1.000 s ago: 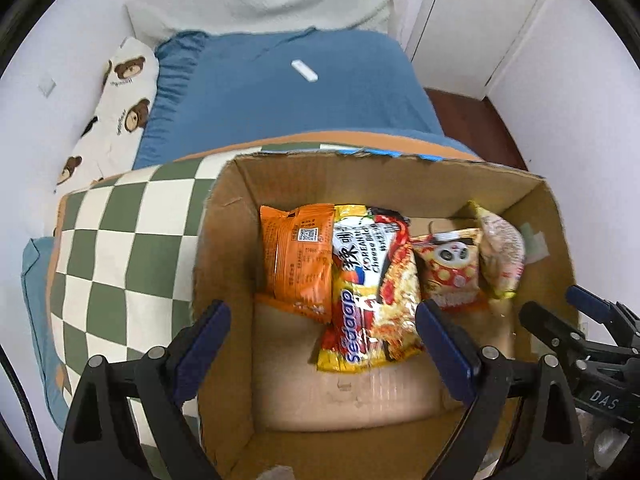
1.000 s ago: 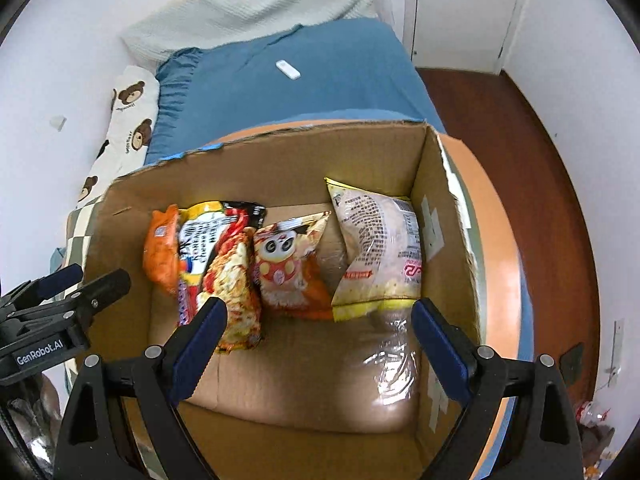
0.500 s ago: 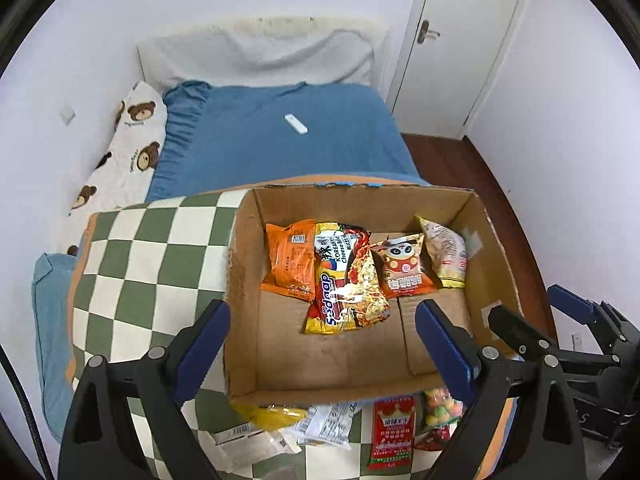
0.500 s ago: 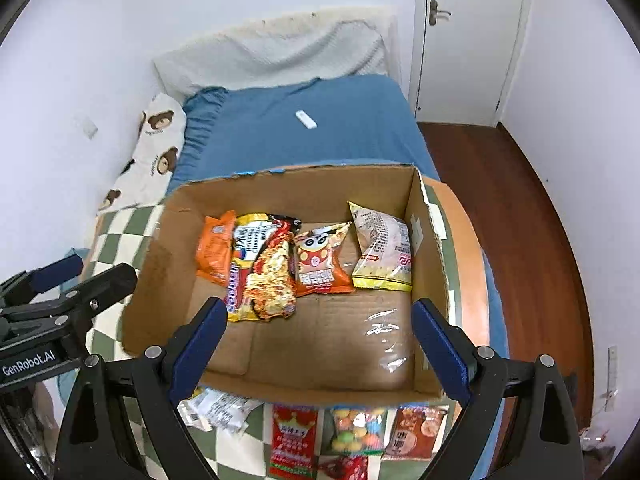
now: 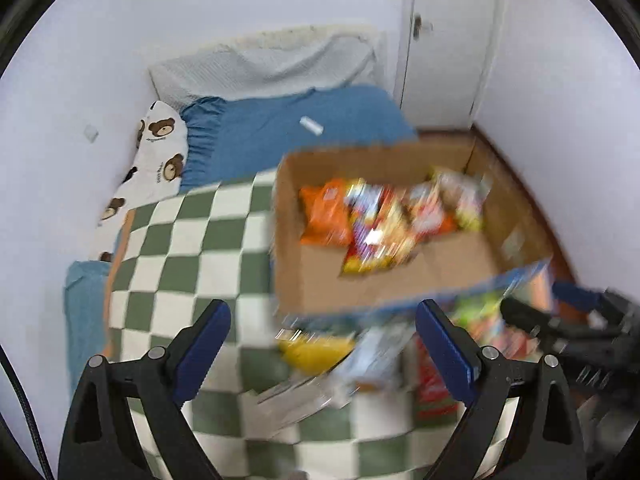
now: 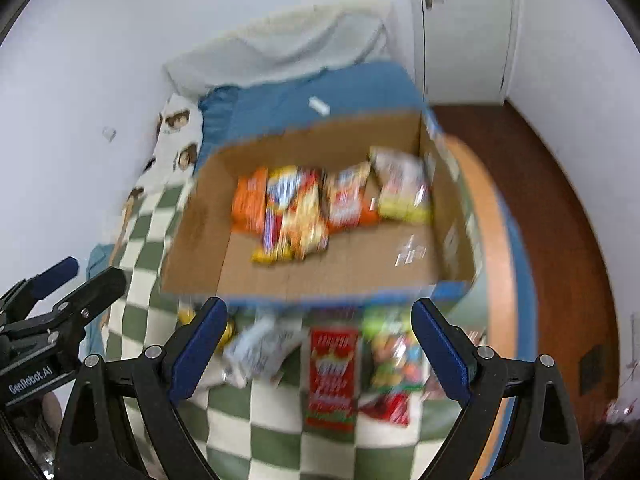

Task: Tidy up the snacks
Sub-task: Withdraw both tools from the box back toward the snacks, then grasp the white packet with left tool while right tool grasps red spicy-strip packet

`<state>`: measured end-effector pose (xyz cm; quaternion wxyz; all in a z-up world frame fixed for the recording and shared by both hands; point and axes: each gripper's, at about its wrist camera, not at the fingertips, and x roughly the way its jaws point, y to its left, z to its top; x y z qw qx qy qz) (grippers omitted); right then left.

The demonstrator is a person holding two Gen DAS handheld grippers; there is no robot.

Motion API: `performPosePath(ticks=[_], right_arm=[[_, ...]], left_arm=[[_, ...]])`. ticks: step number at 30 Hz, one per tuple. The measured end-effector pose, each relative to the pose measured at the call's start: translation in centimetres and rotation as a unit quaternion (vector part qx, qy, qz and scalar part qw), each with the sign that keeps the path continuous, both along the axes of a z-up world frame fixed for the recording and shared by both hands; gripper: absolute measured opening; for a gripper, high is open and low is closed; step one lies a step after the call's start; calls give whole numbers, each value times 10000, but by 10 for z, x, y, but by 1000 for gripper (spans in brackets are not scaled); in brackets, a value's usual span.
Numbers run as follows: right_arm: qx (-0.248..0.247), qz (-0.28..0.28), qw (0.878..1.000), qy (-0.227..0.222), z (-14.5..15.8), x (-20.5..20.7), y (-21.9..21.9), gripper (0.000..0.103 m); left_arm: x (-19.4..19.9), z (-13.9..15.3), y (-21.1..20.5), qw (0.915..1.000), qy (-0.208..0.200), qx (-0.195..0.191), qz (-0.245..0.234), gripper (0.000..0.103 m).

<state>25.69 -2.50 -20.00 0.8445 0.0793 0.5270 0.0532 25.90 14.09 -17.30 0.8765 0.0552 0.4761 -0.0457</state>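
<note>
Item: open brown cardboard box (image 6: 320,264) on my green-and-white checked bench (image 5: 192,240), four snack packets along its far wall. Loose packets (image 6: 332,376) lie before its near wall. Left claw (image 5: 322,350) and right claw (image 6: 318,346) both spread, empty. Step, I judge: fetching another; next, lower onto one loose packet.

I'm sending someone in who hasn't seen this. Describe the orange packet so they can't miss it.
Find the open cardboard box on the green-and-white checked cloth. Four packets stand in a row against its far wall; the orange packet is at the left end. It is the only plain orange one, beside a busier red-and-yellow pack.
</note>
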Motion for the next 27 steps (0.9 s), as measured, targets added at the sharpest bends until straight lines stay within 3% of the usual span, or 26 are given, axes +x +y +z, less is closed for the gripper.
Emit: performPosePath(ticks=[4,8,12,18,19,20,21,24,25,26,27], right_arm=[[192,-40,9985,519,-57,-13,10,95],[236,-105,9952,941,-109,-19,17,95],[65,-230,9927,1184,-147,-17,23,79],[-256,-481,9886,1406,-184,-11,28,78],[-331,-489,9874,1467,-191,-10,30,78],[-408,-478,9869,1486,-194,-9,33,78],[-496,-463,9866,1484,-196,-9,35,76],[-699,-357,9868,1414,-197,-13,43,64],[-671,-299,9874,1405,-197,-16,46,63],[-647,-227,9878,1402,-198,-21,49,60],[-675,-151,9878,1397,-198,-26,52,59]], left_arm=[[-10,-58,15,9965,571,572,-201,95],[-15,-123,16,9826,1050,1363,-694,95],[-14,-179,8,9605,1364,2013,-1354,95],[-16,-233,-13,9219,1610,2596,-2383,94],[-18,-237,-16,9177,1622,2620,-2508,83],[-19,-240,-17,9166,1661,2573,-2572,65],[-22,-242,-18,9176,1770,2439,-2591,58],[-25,-240,-13,9329,1880,2213,-2130,57],[-23,-239,-6,9429,2064,1918,-1775,56],[-22,-239,0,9478,2231,1695,-1520,56],[-22,-238,12,9549,2454,1239,-1118,55]])
